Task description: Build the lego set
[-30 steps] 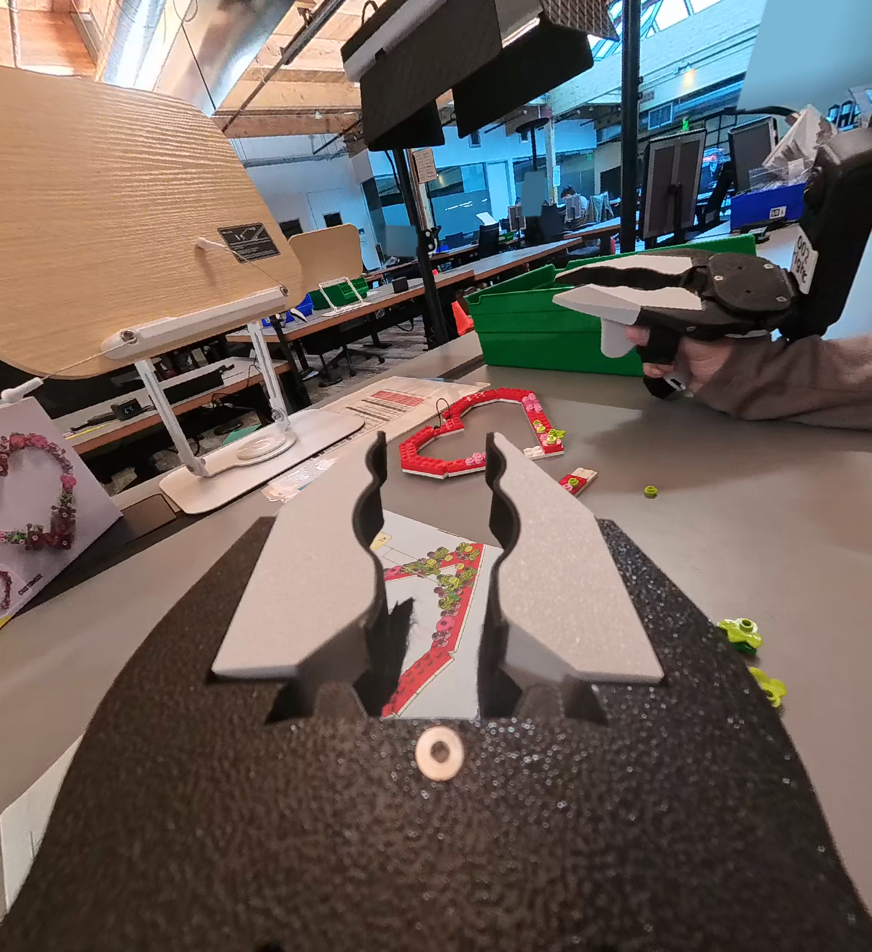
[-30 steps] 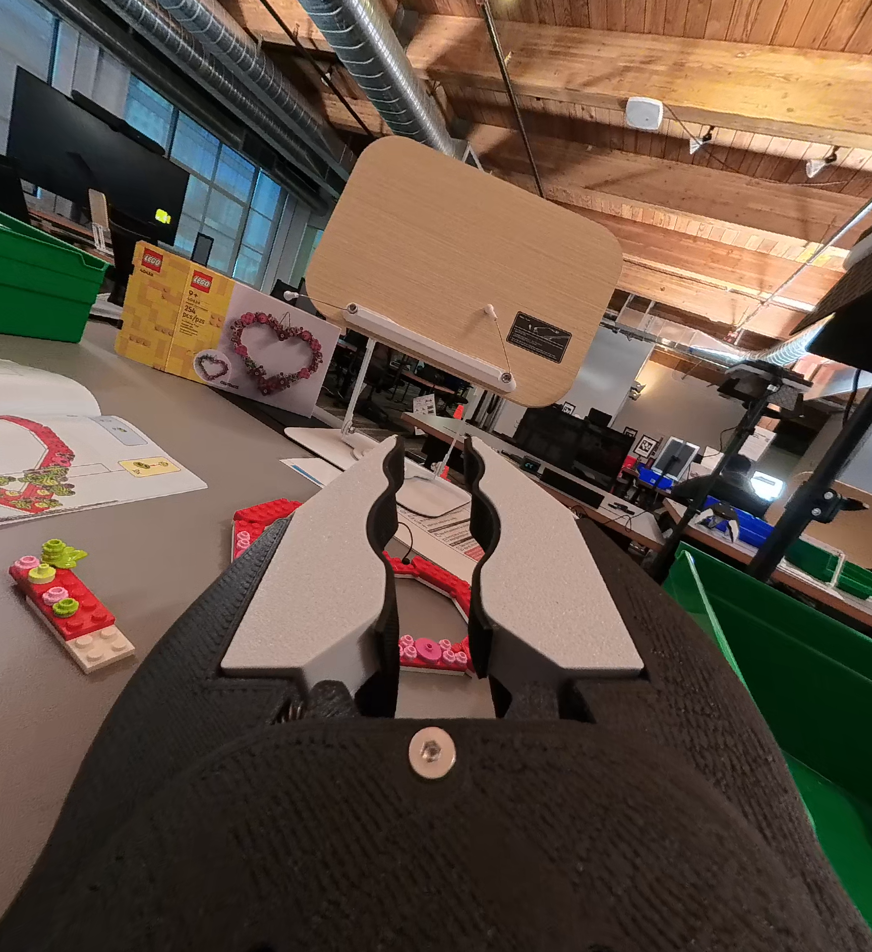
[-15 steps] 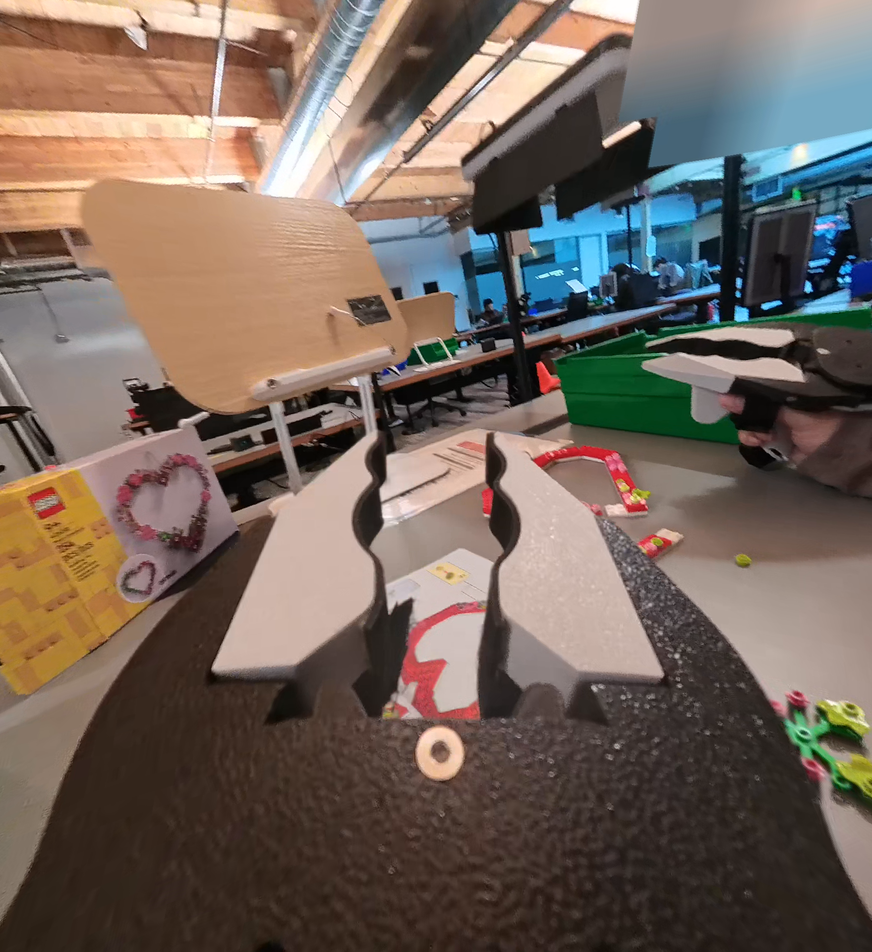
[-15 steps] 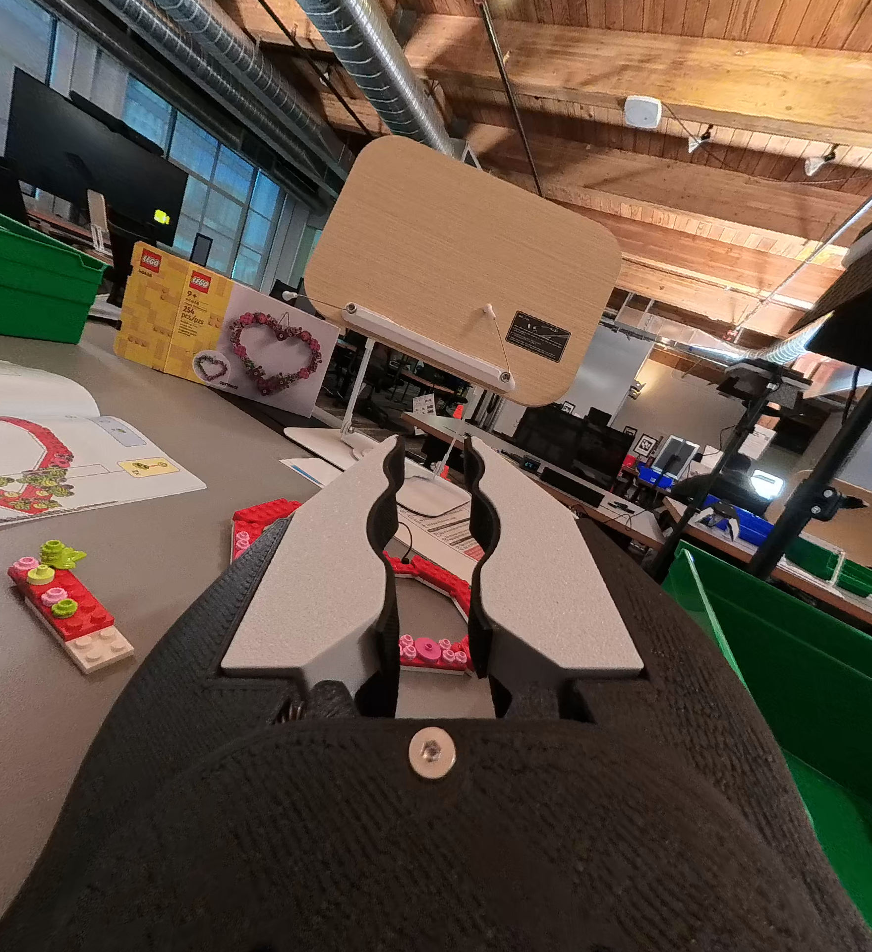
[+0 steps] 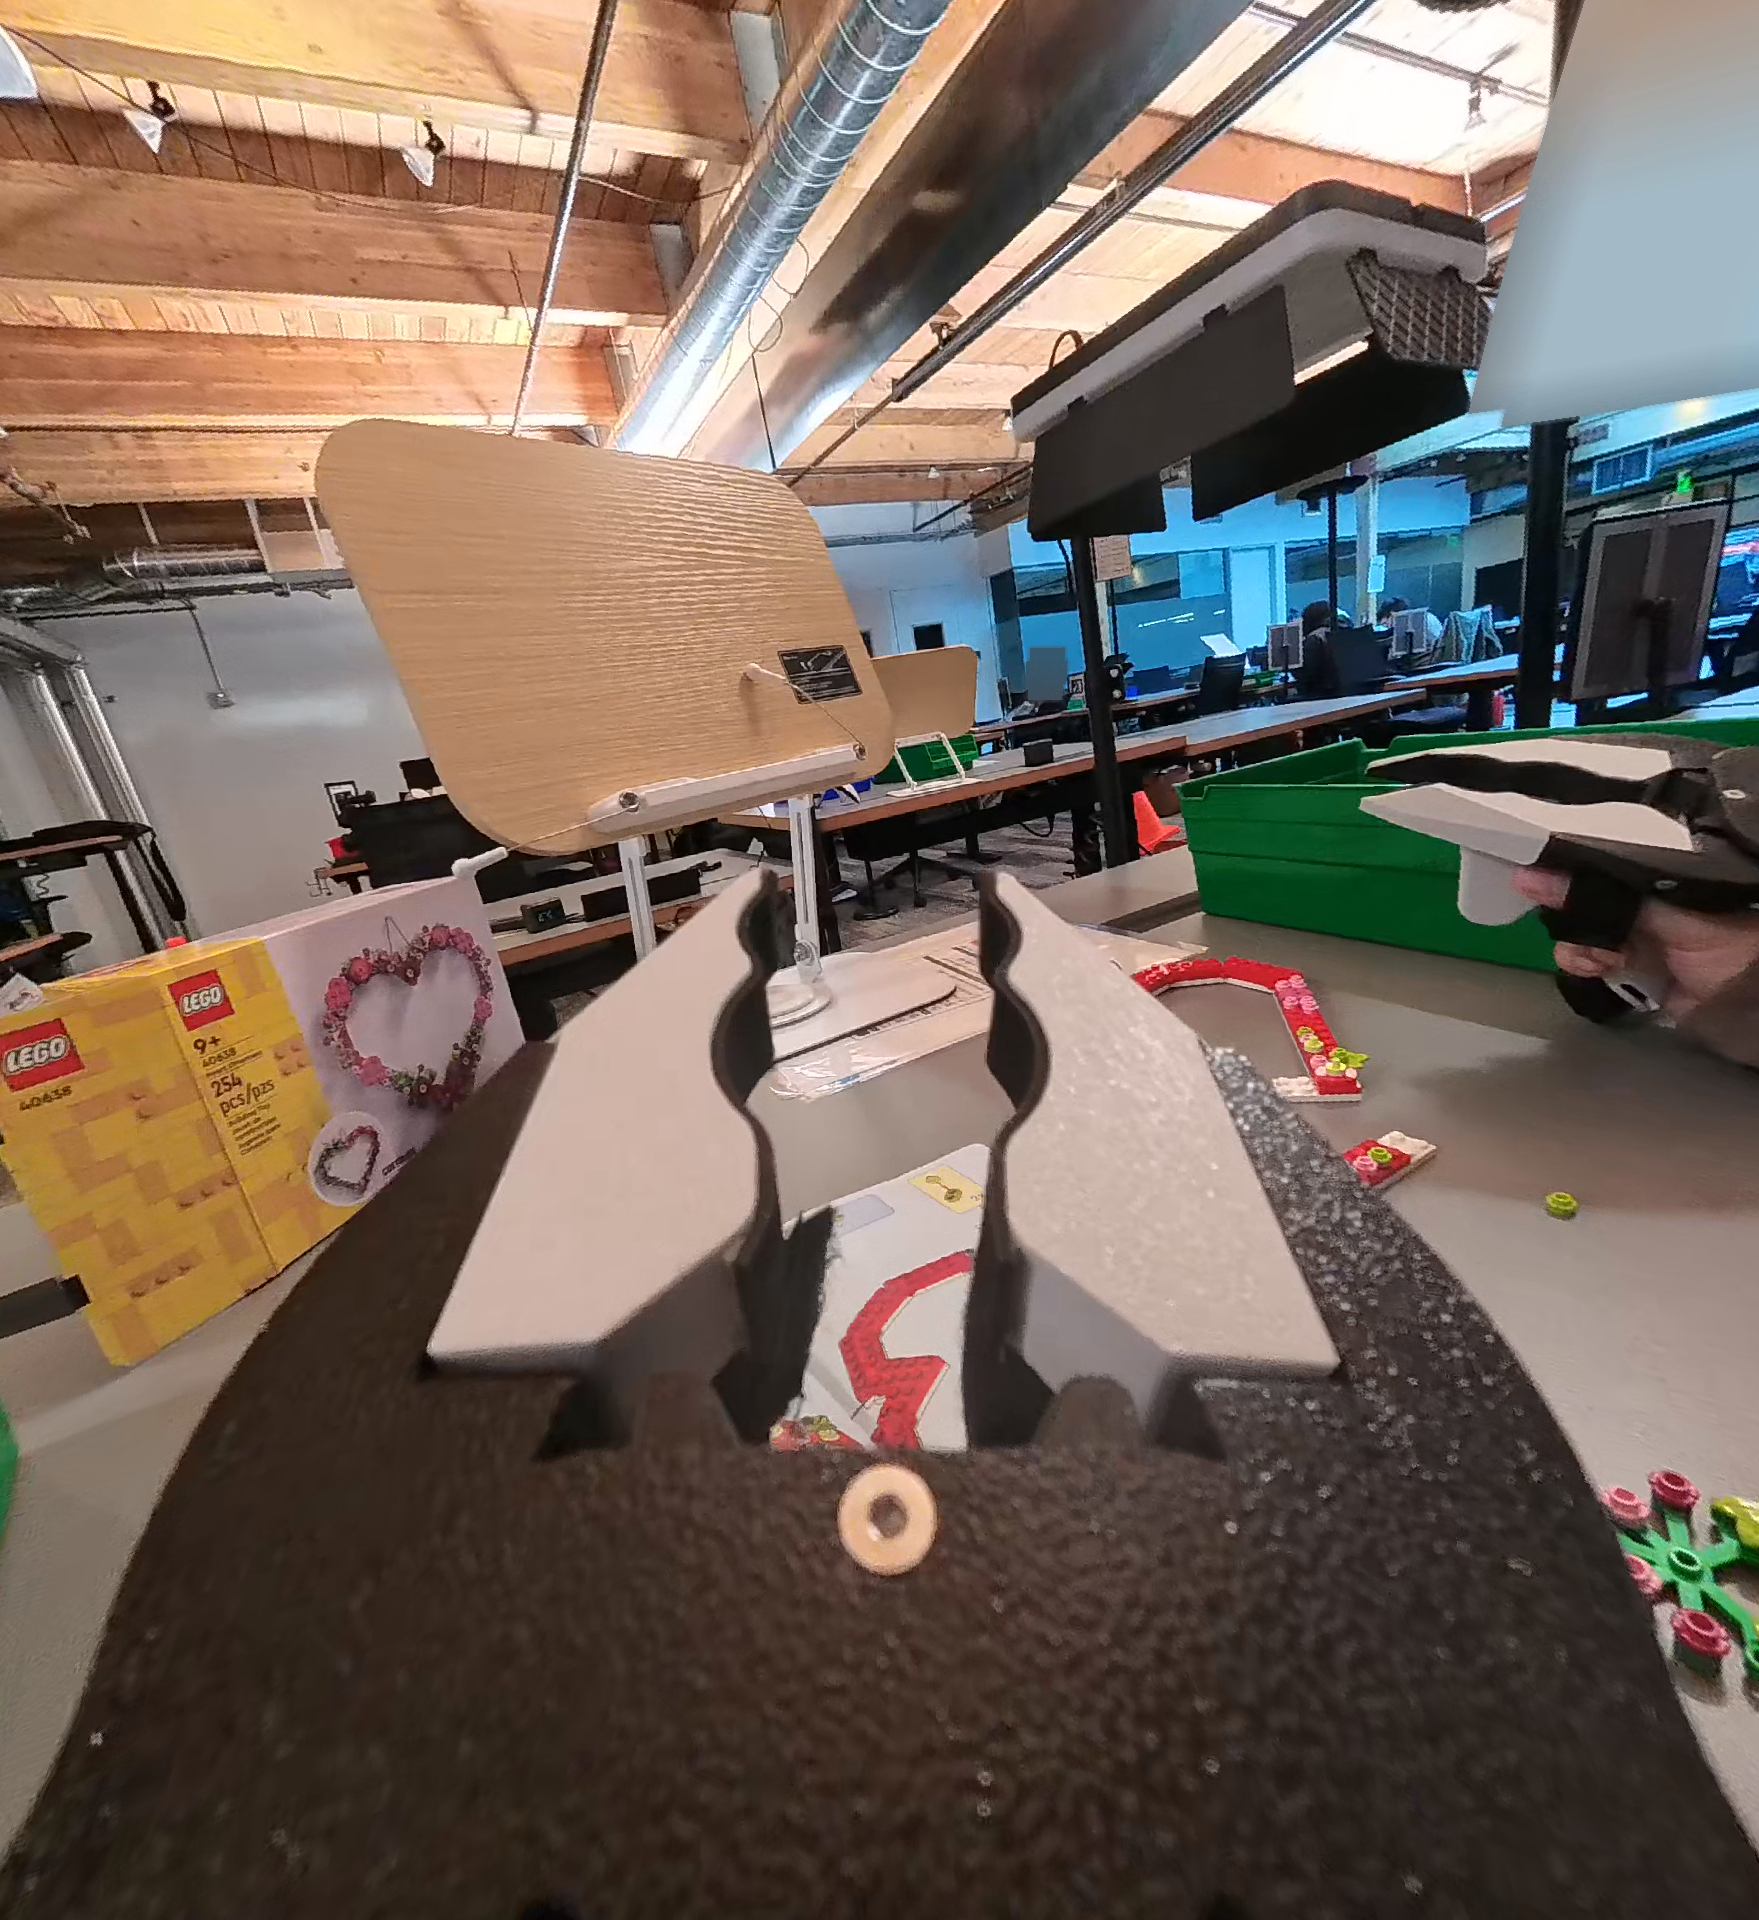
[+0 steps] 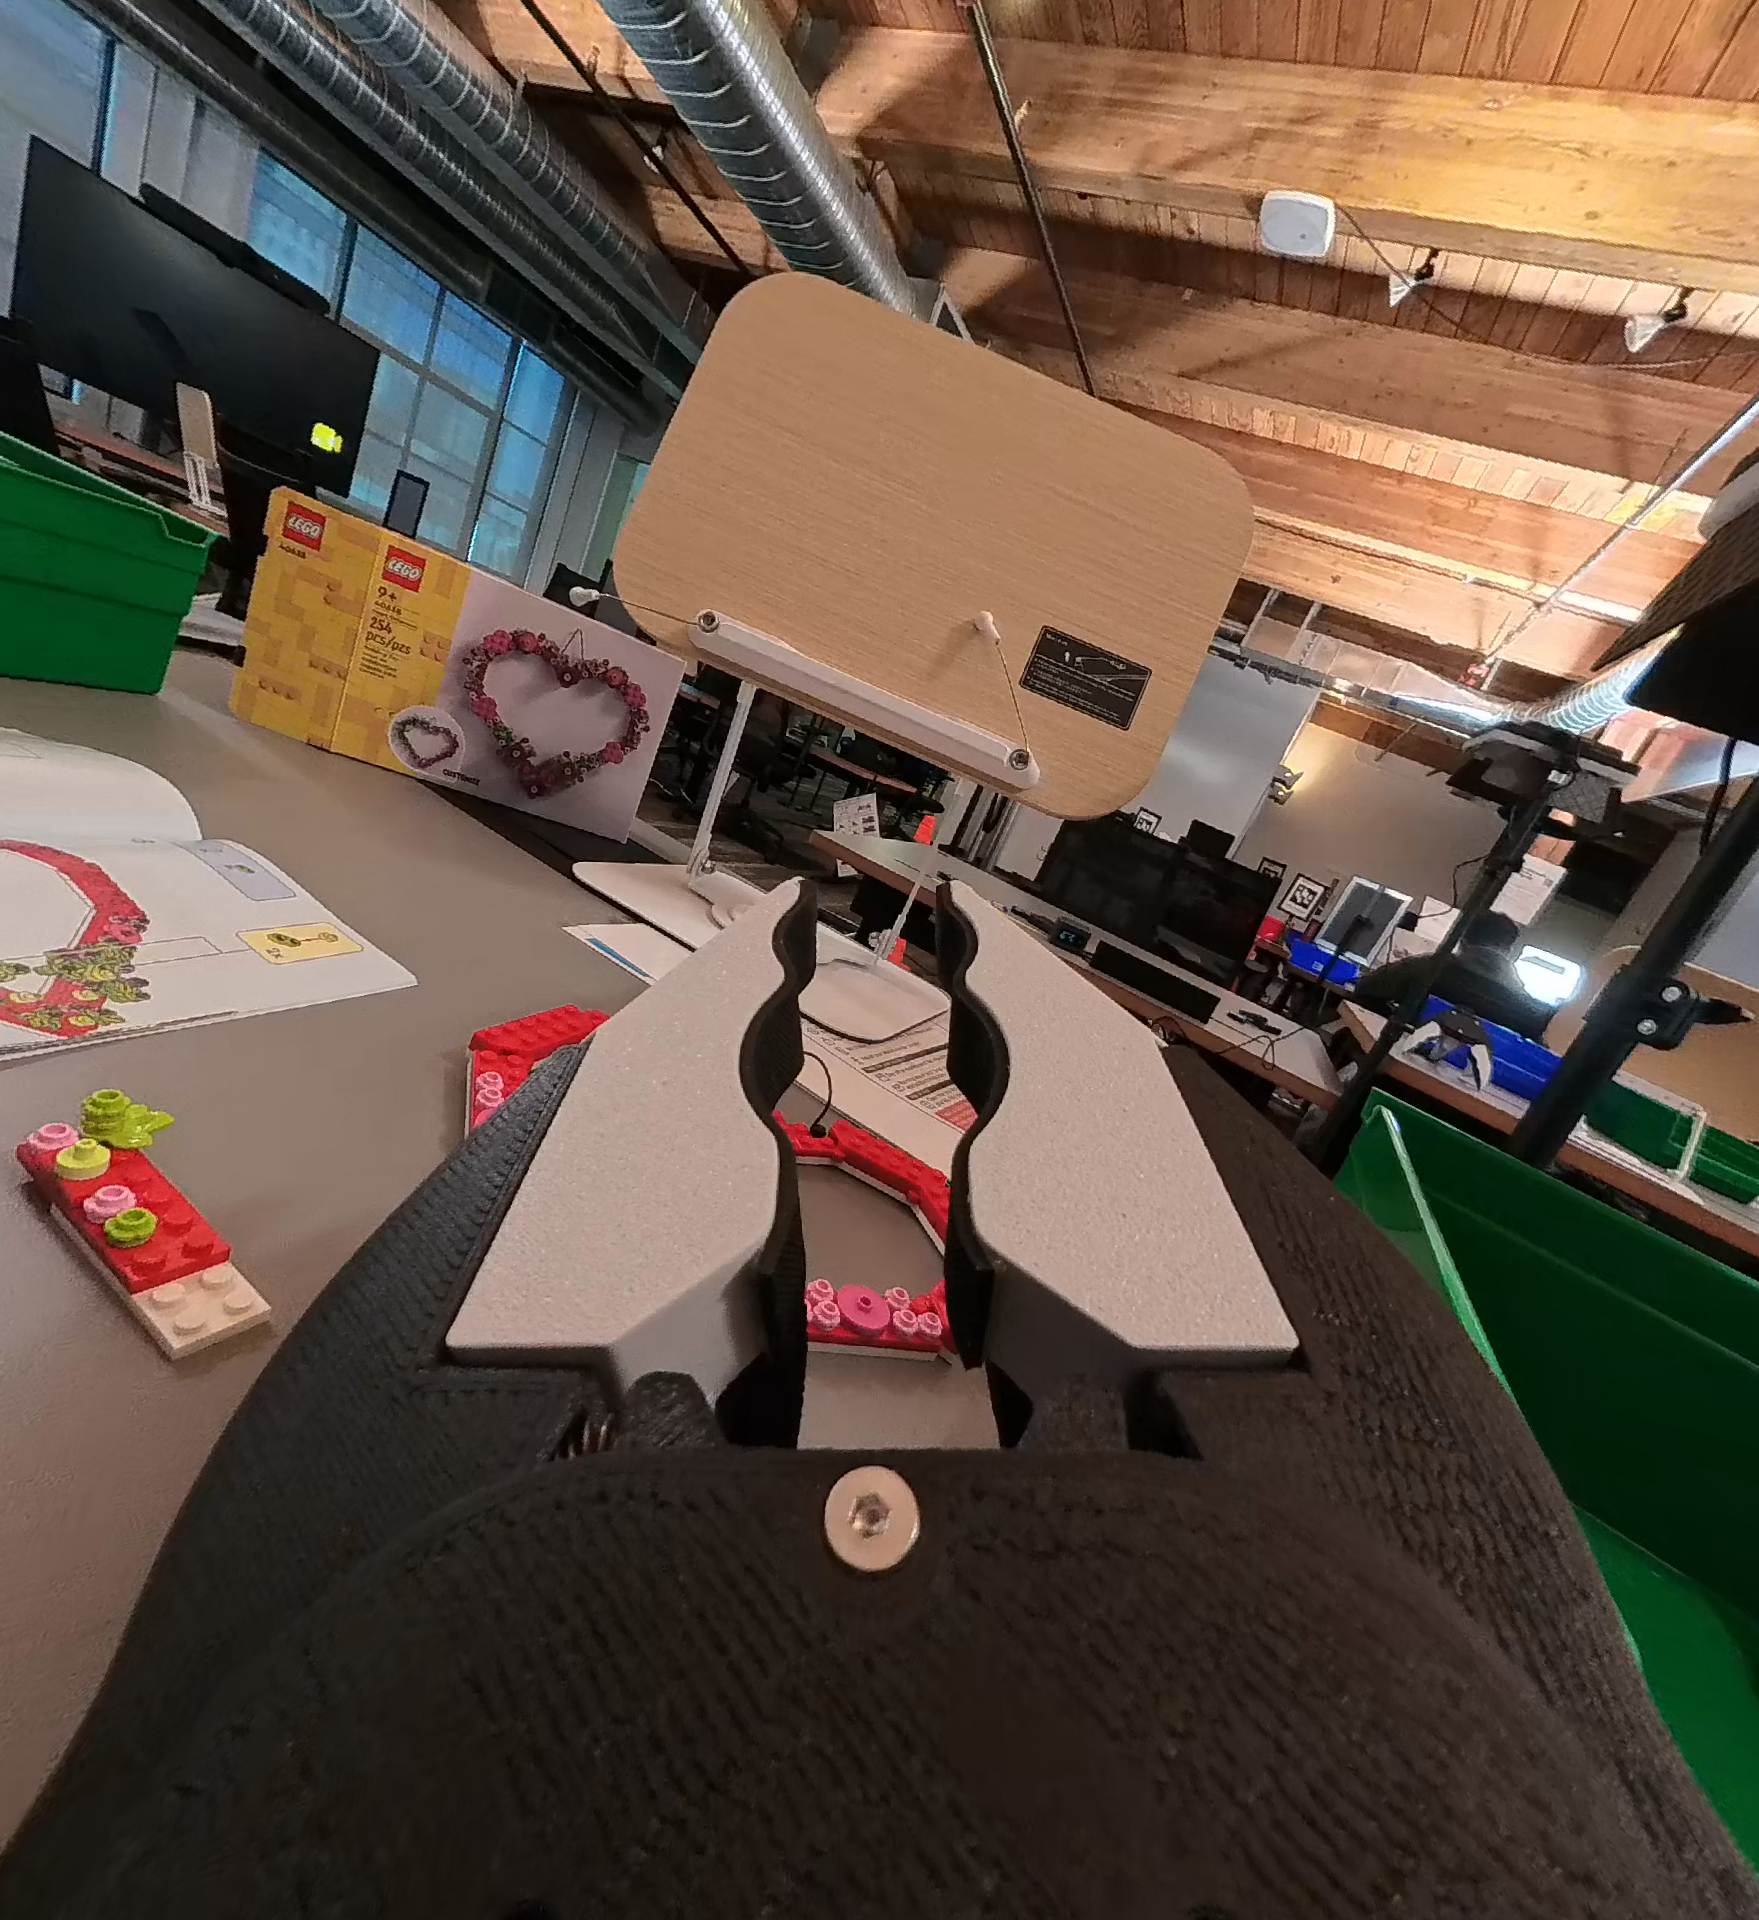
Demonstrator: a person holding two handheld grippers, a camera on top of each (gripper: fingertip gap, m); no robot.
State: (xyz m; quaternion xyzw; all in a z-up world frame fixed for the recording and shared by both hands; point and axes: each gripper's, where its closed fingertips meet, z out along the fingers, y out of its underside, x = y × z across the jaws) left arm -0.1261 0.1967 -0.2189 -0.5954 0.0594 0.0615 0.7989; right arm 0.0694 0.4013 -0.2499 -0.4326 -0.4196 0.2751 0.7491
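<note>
While both tools hover above the grey table (image 5: pixel 1633 1299), I see my left tongs (image 5: pixel 875 914) gaping wide with nothing between them, and my right tongs (image 6: pixel 875 914) parted by a narrower gap, also empty. Under the left pair lies the open instruction booklet (image 5: pixel 890 1320). Below the right pair sits the red heart frame (image 6: pixel 854 1143), with pink flower studs (image 6: pixel 859 1311) along its near edge. Left of it rests a short red and white plate strip (image 6: pixel 142 1236) carrying pink and lime studs. A loose lime stud (image 5: pixel 1561 1204) lies apart, and green stems with pink and lime flowers (image 5: pixel 1727 1569) lie near my left tool. Farther back stand the yellow set box (image 6: pixel 355 644), the wooden book stand (image 6: pixel 916 540) and a green bin (image 5: pixel 1301 842).
</note>
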